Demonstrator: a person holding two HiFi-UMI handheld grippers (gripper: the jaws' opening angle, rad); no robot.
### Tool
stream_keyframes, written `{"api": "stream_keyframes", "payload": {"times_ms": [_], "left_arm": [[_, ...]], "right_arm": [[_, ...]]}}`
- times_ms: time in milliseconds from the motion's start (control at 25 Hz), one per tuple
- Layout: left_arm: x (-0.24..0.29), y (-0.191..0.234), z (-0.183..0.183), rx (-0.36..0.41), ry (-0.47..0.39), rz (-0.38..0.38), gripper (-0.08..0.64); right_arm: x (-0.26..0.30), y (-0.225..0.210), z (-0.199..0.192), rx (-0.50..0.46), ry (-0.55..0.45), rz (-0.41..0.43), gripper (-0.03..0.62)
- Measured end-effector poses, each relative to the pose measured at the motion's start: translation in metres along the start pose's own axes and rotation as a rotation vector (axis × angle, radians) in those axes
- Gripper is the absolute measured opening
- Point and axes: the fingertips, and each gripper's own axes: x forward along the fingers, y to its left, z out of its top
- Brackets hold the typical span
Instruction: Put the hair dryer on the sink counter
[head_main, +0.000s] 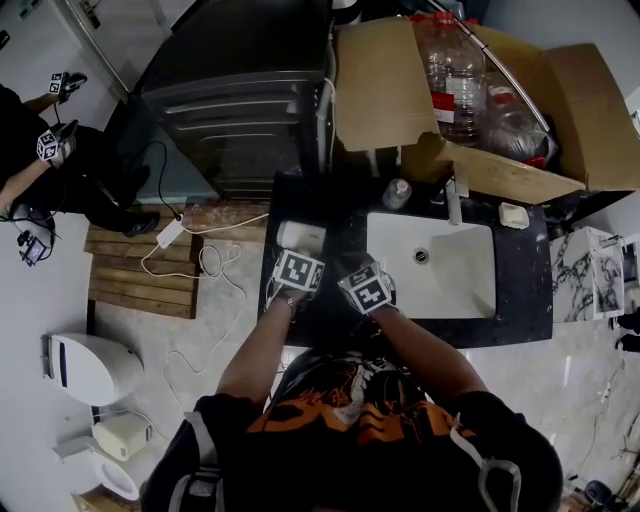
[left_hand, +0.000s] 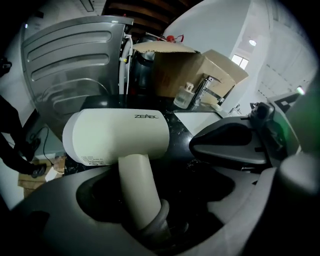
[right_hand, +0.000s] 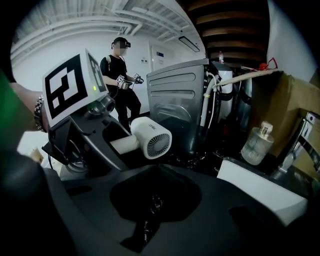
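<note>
The white hair dryer (head_main: 300, 236) lies on the black sink counter (head_main: 340, 225), left of the white basin (head_main: 445, 290). In the left gripper view its barrel (left_hand: 117, 135) points left and its handle (left_hand: 137, 190) runs back between the jaws. My left gripper (head_main: 298, 268) is open around that handle, with a wide gap on the right side and no squeeze on it. My right gripper (head_main: 366, 286) hovers beside it over the counter's front edge; its jaws look shut with nothing in them (right_hand: 157, 172). From the right gripper view the dryer (right_hand: 150, 137) rests on the counter.
A cardboard box (head_main: 385, 90) with plastic bottles leans over the back of the counter. A glass bottle (head_main: 397, 193), the faucet (head_main: 453, 200) and a soap bar (head_main: 514, 215) stand behind the basin. A grey appliance (head_main: 240, 110) is at the left; a person (head_main: 40, 160) stands farther left.
</note>
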Motion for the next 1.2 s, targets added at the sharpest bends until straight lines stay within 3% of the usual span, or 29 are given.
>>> {"api": "stream_keyframes", "payload": {"times_ms": [280,520,680,960,1120,1200], "left_arm": [[-0.002,0.008,-0.007,0.069,0.033,0.126,0.468],[-0.017,0.003,0.000,0.170,-0.031,0.201,0.479],[-0.052,-0.006,0.034,0.263,-0.214,0.267,0.477],[-0.111,-0.058,0.084,0.320,-0.499,0.186,0.465],[-0.149,-0.082,0.104,0.311,-0.675,0.139,0.327],[-0.169,-0.097,0.110,0.289,-0.767,0.082,0.299]], "right_arm": [[-0.014,-0.008,-0.002,0.013,-0.018,-0.014,0.012],[-0.034,-0.018,0.003,0.014,-0.058,-0.040,0.012],[-0.052,-0.022,0.014,0.024,-0.107,-0.042,0.012],[-0.101,-0.022,0.058,0.020,-0.265,-0.037,0.012],[-0.135,-0.022,0.088,-0.009,-0.361,-0.054,0.012],[-0.154,-0.019,0.101,-0.040,-0.405,-0.068,0.013]]}}
